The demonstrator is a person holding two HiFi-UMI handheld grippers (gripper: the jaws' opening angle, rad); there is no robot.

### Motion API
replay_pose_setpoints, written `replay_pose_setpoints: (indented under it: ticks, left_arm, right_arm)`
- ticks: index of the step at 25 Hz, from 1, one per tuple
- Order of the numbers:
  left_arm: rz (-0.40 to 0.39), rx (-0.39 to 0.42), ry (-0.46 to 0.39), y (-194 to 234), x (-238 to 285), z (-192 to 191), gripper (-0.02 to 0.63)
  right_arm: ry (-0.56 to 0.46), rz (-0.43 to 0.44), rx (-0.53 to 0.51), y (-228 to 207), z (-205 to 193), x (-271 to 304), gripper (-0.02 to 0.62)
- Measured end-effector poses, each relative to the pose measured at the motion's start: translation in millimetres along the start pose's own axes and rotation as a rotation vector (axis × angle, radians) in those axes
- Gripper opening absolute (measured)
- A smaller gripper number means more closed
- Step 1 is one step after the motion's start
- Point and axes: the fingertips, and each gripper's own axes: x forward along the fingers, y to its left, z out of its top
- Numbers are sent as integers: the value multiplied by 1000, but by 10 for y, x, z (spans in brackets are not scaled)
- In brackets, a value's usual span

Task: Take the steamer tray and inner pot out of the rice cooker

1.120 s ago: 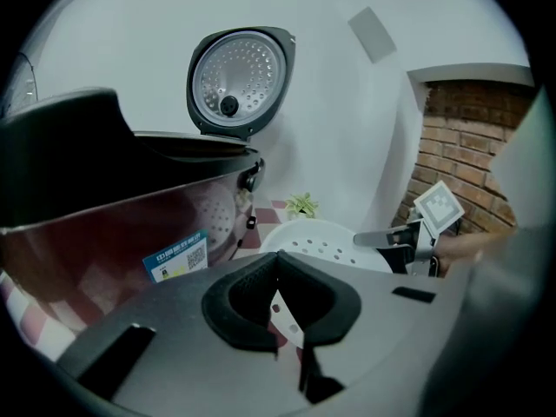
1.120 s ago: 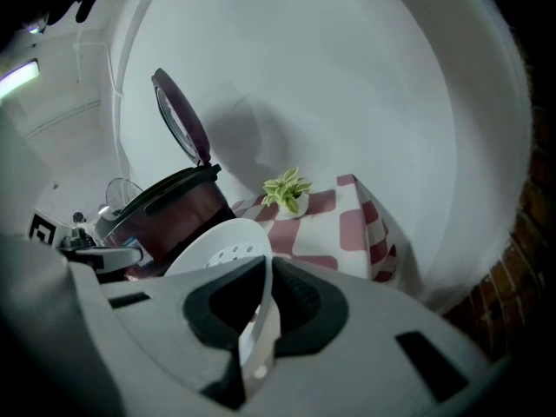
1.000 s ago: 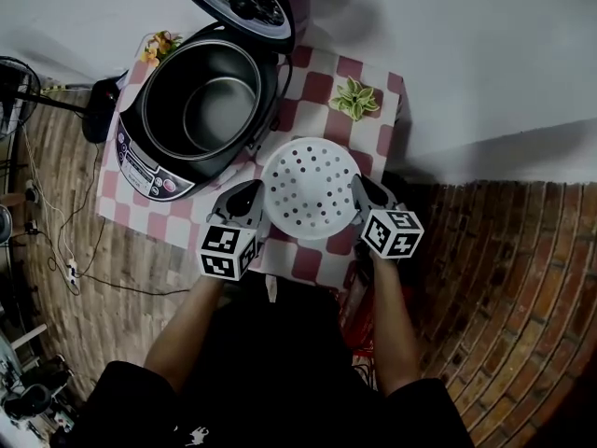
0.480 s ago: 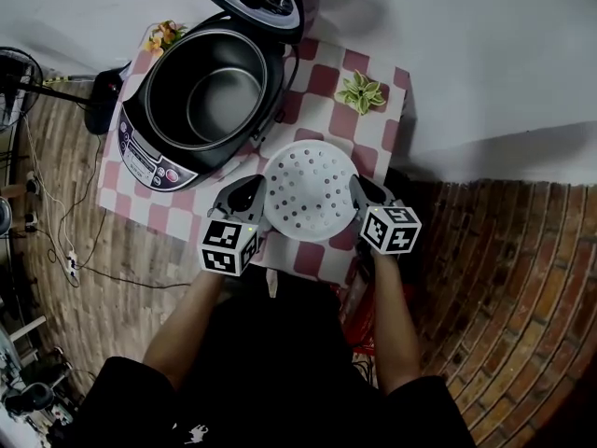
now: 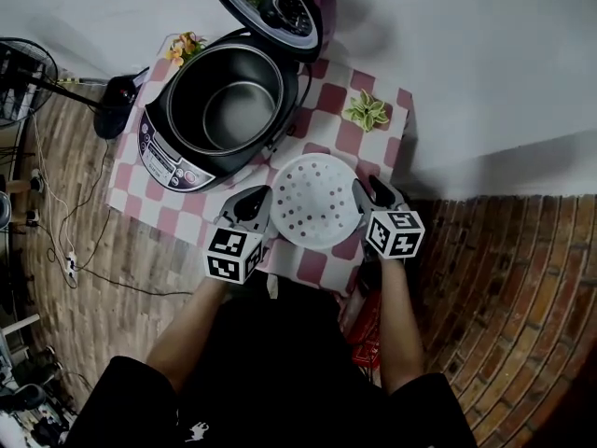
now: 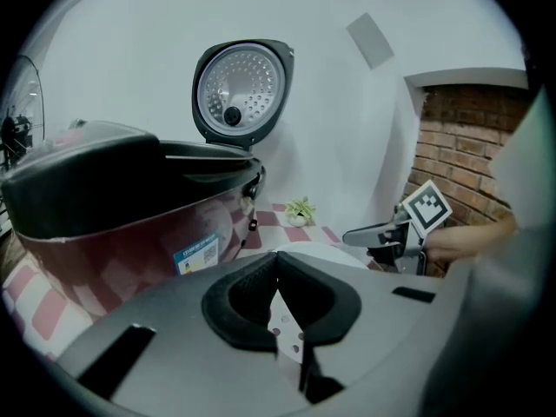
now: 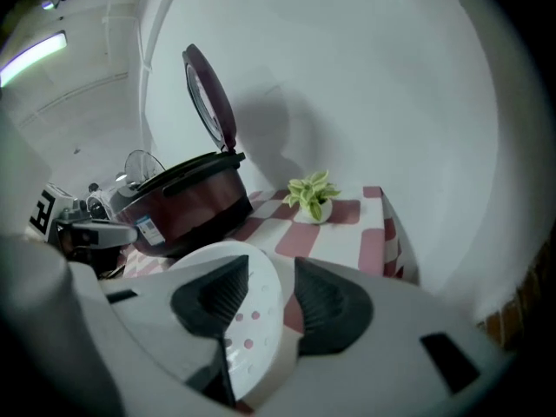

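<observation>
Half done: white perforated steamer tray (image 5: 314, 200) out, pinched in left gripper (image 5: 265, 211) jaws, right gripper (image 5: 365, 195) jaws just opening around its rim; steel inner pot (image 5: 241, 112) still in black rice cooker (image 5: 168, 153).

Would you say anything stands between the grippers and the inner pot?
Nothing visible covers the inner pot: the lid stands open, the steamer tray sits on the table. The left gripper is shut on the tray's rim; the right gripper's jaws have just been opening around it.

Dim, cool light; the rice cooker (image 7: 187, 202) throws a soft shadow on the wall (image 7: 373, 76); both gripper views bulge, edges blackened.
</observation>
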Motion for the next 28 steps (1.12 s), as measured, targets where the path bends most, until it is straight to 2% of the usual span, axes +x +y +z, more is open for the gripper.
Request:
replay_pose_setpoints:
  ticks: [5, 10, 14, 22, 25, 28]
  left_arm:
    - [-46, 28, -31, -164, -166, 185, 5]
    - [-43, 28, -61, -217, -324, 441, 3]
    - [-8, 43, -104, -120, -476, 730, 3]
    - [45, 59, -203, 409, -781, 1366, 3]
    - [46, 73, -235, 710, -860, 1561, 3]
    - [37, 103, -231, 1006, -897, 1713, 3]
  right_arm:
    - [-91, 60, -46, 321, 480, -89, 147]
    - [-162, 114, -88, 687, 902, -109, 8]
    - [-185, 155, -102, 946, 1119, -117, 2]
    - [-216, 163, -111, 1418, 1500, -42, 2]
    - [-231, 141, -98, 1573, 1586, 14, 2]
    - [-232, 94, -88, 1694, 1657, 119, 2]
